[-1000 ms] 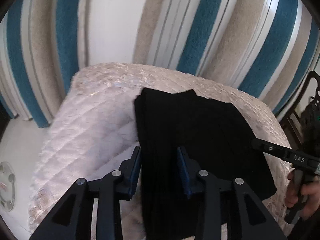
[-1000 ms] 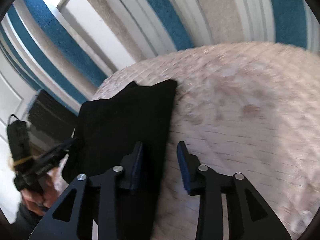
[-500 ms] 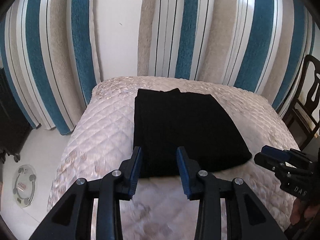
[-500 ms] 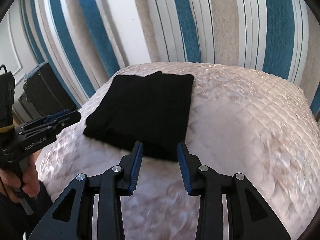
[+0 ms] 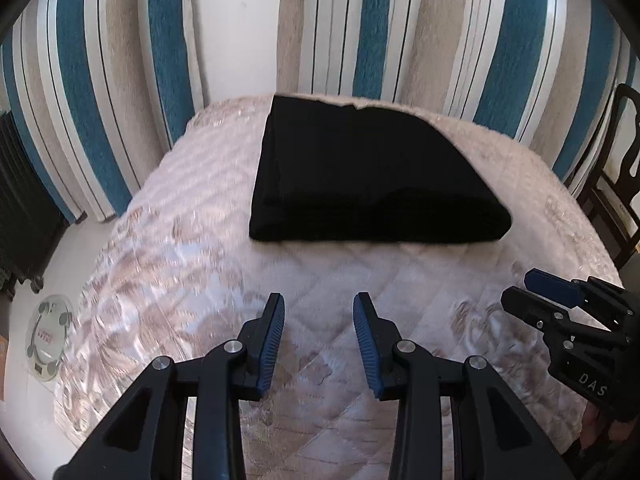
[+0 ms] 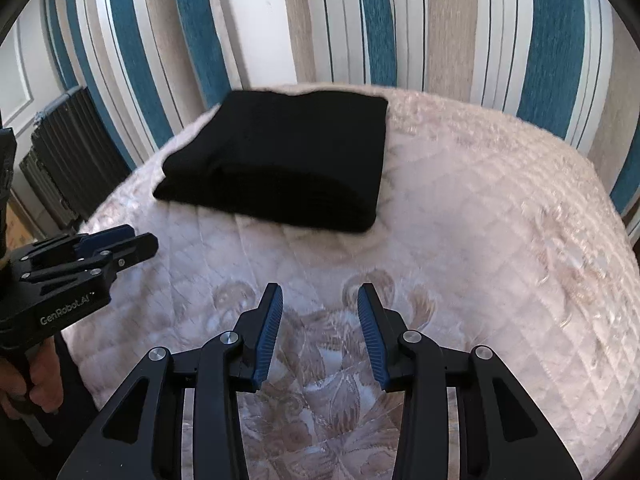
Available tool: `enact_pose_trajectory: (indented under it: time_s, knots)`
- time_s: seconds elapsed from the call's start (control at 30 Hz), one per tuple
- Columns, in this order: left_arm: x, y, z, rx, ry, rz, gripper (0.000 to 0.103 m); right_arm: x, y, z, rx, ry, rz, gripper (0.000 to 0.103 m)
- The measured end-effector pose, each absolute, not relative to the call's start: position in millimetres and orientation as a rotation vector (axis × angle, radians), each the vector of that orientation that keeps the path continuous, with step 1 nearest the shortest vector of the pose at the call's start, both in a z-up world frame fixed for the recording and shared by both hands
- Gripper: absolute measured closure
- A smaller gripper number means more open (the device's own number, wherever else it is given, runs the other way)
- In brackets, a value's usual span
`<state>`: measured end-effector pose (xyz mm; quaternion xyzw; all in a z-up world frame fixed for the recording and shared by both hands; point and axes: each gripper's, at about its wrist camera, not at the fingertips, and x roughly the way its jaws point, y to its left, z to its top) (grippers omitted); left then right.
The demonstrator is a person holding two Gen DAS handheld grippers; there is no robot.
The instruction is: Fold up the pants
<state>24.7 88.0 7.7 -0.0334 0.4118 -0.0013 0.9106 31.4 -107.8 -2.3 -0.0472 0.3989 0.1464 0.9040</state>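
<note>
While hovering: both my claws hang above the quilted bed [image 5: 200,264], short of the pants.
Left gripper [image 5: 319,312]: spread, holding nothing.
Right gripper [image 6: 320,304]: spread, holding nothing.
Black pants [image 5: 360,172]: folded flat at the bed's far end, thick fold facing me.

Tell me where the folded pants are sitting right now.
The black pants lie folded on the quilted bed, toward its far edge by the striped curtains, ahead of both open grippers, touching neither.

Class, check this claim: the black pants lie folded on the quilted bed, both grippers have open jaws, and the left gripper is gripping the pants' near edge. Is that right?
Not quite. The left gripper grips nothing: in the left wrist view its open jaws hover over the bare quilted bed, short of the folded black pants. The right gripper is open too.
</note>
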Motion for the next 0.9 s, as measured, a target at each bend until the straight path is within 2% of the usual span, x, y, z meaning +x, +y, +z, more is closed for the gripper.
enact_pose_trajectory:
  time_s: [0.23, 0.9]
  knots:
    - [25.3, 84.6, -0.3, -0.059, 0.848, 0.004, 0.063, 32.8, -102.8, -9.7, -0.124, 0.813, 0.300, 0.058]
    - [24.3, 84.5, -2.0, -0.059, 0.850, 0.005, 0.060, 33.1, -102.5, -11.2, -0.123, 0.811, 0.302, 0.056]
